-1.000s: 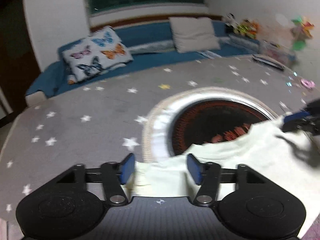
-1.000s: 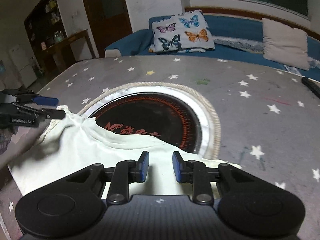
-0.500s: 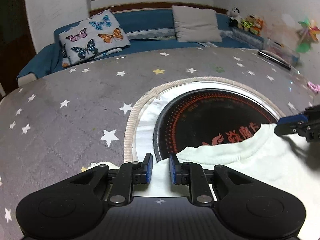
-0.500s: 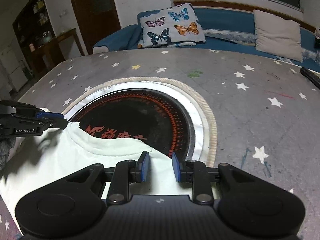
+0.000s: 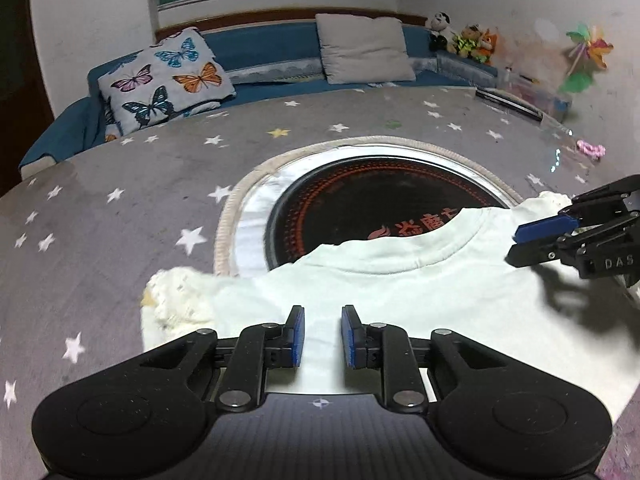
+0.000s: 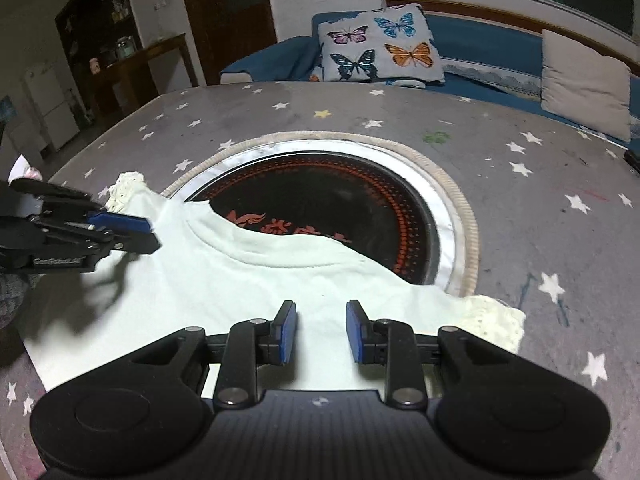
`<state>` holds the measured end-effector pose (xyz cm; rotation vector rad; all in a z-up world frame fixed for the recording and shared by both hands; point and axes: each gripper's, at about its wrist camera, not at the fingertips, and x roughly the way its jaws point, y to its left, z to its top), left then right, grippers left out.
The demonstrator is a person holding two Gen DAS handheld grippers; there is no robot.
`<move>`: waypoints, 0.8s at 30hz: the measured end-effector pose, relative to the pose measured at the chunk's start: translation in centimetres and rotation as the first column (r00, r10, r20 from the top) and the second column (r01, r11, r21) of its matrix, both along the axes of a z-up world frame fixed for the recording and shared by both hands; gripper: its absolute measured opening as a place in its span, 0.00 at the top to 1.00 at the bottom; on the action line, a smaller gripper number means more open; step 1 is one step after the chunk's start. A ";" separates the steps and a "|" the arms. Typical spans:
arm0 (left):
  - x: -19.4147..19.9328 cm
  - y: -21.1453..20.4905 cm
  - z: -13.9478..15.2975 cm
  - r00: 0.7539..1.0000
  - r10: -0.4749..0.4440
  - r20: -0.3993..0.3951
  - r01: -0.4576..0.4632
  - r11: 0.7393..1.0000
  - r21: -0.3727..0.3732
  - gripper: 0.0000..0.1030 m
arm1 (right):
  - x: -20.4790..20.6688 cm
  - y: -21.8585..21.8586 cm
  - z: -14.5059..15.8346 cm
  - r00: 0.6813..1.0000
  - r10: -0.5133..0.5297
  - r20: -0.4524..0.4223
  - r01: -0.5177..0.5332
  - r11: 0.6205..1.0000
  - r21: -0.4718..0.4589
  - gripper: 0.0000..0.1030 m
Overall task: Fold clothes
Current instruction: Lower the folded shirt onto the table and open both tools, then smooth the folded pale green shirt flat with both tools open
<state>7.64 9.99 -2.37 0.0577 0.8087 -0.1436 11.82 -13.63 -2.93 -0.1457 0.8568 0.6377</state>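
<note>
Two black hand-held grippers w/ blue pads over one garment: a pale mint-white T-shirt (image 5: 420, 292) w/ ribbed round collar and cream lace-trimmed sleeves, lying flat on the near edge of the grey star-printed tabletop (image 5: 120, 220). Collar end points toward the table's centre, and the neckline overlaps the near rim of the round black glass hotplate w/ orange-red markings (image 5: 372, 200) sunk in the middle, ringed by a silver band and a beige braided border.

Left gripper (image 5: 322, 336) sits low over the shirt's left shoulder area, pads apart, a strip of fabric showing in the gap; can't tell if the pads touch the cloth. One lacy sleeve (image 5: 176, 300) bunches just beside it, toward the table's left edge.

Right gripper (image 6: 322, 332) is likewise parted, over the shirt's right shoulder side, nothing pinched between the pads. The other lace sleeve (image 6: 496, 320) lies just right of it, touching the braided border's near edge.

Each gripper shows in the other's view: the right one pokes in from the side over the far shoulder, casting a dark shadow on the fabric; same for the left one in the right wrist view.

Bkgd: blue sofa (image 6: 280, 56) past the far edge w/ a butterfly-print cushion (image 6: 380, 44) and a plain grey cushion (image 5: 364, 48). Small plush toys (image 5: 460, 36) on the far right ledge.
</note>
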 end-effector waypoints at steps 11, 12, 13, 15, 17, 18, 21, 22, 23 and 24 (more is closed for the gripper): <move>-4.2 2.1 0.2 0.997 0.077 0.022 -0.076 0.996 -0.044 0.77 | -2.5 -1.5 -0.1 1.000 -0.014 -0.011 0.015 0.999 0.031 0.73; -4.6 2.3 0.2 0.996 0.086 0.023 -0.085 0.995 -0.049 0.77 | -2.7 -1.8 0.0 1.000 -0.021 -0.008 0.021 0.999 0.031 0.73; -5.1 2.6 0.2 0.995 0.095 0.025 -0.093 0.994 -0.053 0.77 | -2.8 -2.2 0.1 1.000 -0.028 -0.005 0.028 0.999 0.031 0.73; -6.1 3.2 0.3 0.993 0.111 0.029 -0.109 0.992 -0.061 0.77 | -3.2 -2.8 0.4 0.999 -0.039 -0.002 0.039 0.999 0.031 0.73; -7.2 3.3 0.4 0.992 0.117 0.039 -0.114 0.991 -0.063 0.77 | -3.8 -3.3 0.7 0.999 -0.041 0.001 0.041 0.999 0.033 0.73; -7.8 3.4 0.4 0.992 0.119 0.043 -0.116 0.991 -0.062 0.77 | -4.2 -3.6 0.8 0.999 -0.036 0.001 0.036 0.999 0.035 0.73; -9.4 3.4 0.2 0.991 0.122 0.046 -0.120 0.991 -0.054 0.77 | -5.3 -4.3 0.7 1.000 -0.023 0.001 0.023 0.999 0.028 0.72; -9.9 3.4 0.1 0.991 0.124 0.048 -0.122 0.991 -0.050 0.77 | -5.6 -4.5 0.6 1.000 -0.020 0.002 0.020 1.000 0.023 0.72; -10.4 3.4 0.1 0.991 0.127 0.050 -0.125 0.991 -0.046 0.77 | -6.0 -4.9 0.5 1.000 -0.018 0.002 0.018 1.000 0.021 0.72; -10.9 3.5 0.1 0.990 0.130 0.053 -0.128 0.991 -0.041 0.77 | -6.4 -5.3 0.5 1.000 -0.018 0.002 0.018 1.000 0.025 0.72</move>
